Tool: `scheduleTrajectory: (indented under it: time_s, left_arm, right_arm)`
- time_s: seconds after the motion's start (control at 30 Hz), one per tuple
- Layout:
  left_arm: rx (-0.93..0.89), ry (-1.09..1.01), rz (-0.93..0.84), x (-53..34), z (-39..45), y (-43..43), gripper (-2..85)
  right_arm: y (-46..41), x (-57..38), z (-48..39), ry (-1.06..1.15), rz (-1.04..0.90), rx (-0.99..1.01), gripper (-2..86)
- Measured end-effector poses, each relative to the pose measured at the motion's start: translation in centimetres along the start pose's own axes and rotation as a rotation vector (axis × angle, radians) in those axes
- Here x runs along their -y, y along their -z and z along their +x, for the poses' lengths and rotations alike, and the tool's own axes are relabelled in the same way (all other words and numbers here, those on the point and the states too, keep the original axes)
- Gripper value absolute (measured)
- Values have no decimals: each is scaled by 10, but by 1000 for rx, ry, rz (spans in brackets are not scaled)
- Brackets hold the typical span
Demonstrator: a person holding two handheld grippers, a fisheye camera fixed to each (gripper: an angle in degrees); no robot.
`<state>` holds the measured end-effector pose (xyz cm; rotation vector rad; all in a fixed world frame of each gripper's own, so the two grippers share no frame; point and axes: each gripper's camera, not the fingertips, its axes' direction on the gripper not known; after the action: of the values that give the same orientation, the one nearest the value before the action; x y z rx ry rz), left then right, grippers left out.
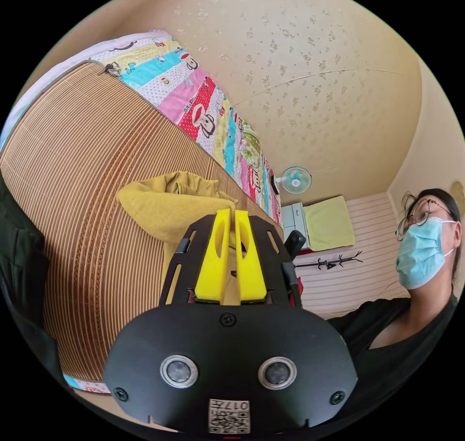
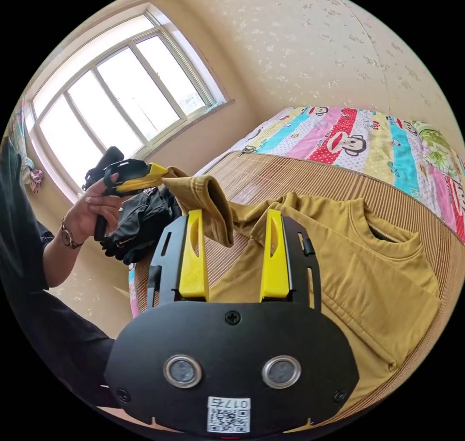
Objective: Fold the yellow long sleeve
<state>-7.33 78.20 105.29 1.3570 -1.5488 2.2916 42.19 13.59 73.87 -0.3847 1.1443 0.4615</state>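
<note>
On the bed's ribbed bamboo mat (image 2: 271, 177) the yellow long sleeve (image 2: 368, 271) lies spread, a mustard knit with a round ribbed collar and one sleeve folded across its chest. Its other sleeve is lifted, the ribbed cuff (image 2: 206, 201) drooping from the left tongs (image 2: 162, 171), which are clamped on the cloth. The right tongs (image 2: 234, 240) stand apart above the shirt. A cartoon-print patchwork quilt (image 2: 368, 141) borders the mat.
</note>
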Motion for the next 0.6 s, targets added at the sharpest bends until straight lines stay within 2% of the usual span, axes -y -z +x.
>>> scheduleTrajectory:
  time_s: [0.1,0.2,0.23,0.33,0.4,0.47,0.53,0.6]
  left_arm:
    - [-50,17,-6,2,-1,2,-3]
    - [-99,-20,16,4,-1,7,4]
    - [-122,-36,29,5,-2,10,9]
    - [-245,-111,92,7,2,21,38]
    - [-279,-144,90,8,8,22,51]
    - [-235,-160,50,9,12,12,62]
    - [-201,-133,20,8,6,-2,64]
    - [-195,-111,-1,6,-4,-18,65]
  right_arm:
    - [-2,10,8,50,6,189,162]
    - [-4,20,22,49,22,343,101]
    - [2,25,30,29,52,425,56]
    - [42,49,47,-51,154,538,43]
    - [75,75,52,-134,101,523,39]
    - [114,95,52,-165,31,460,37]
    - [165,101,53,-119,-3,331,34]
    - [187,90,73,-218,-76,171,34]
